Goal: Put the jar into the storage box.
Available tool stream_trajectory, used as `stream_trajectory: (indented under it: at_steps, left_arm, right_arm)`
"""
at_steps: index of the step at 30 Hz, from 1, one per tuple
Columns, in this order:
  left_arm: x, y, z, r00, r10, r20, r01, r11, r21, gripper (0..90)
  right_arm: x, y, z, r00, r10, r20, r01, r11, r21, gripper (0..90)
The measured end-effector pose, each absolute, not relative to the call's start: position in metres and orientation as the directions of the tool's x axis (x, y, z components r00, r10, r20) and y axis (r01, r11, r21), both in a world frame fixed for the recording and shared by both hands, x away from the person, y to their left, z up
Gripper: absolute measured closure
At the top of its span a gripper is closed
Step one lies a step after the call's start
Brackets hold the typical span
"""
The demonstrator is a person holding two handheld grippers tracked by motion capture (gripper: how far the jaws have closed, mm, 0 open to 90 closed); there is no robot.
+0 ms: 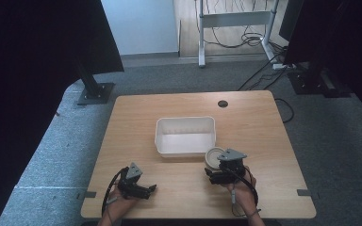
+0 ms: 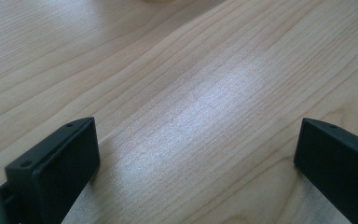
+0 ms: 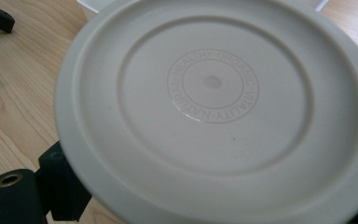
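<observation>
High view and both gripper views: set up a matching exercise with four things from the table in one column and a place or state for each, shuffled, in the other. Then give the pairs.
Things:
1. white rectangular plastic tub
2. round cream plastic lid with embossed lettering
3. left gripper
4. small dark round hole in the wooden table

Places or states:
A. jaws wide apart over bare wood
B. near the table's far edge
C. at the right gripper, close in front of its camera
D. empty, at the middle of the table

Pairs: 1-D, 2-C, 3-A, 4-B
</observation>
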State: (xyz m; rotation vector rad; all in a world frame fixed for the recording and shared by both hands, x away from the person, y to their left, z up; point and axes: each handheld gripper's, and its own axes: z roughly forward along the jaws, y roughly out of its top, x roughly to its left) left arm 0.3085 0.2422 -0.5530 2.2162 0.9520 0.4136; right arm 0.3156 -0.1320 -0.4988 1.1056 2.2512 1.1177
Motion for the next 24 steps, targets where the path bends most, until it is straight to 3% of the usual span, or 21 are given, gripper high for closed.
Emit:
stream_trajectory:
  at_steps: [24]
  left_arm:
    - [0.309, 0.242, -0.553, 0.684, 0.73, 0.022, 0.515, -0.504, 0.693, 0.0]
  right_arm:
    - [0.341, -0.108, -0.487, -0.615, 0.788, -0.014, 0.455, 0.37, 0.81, 9.3]
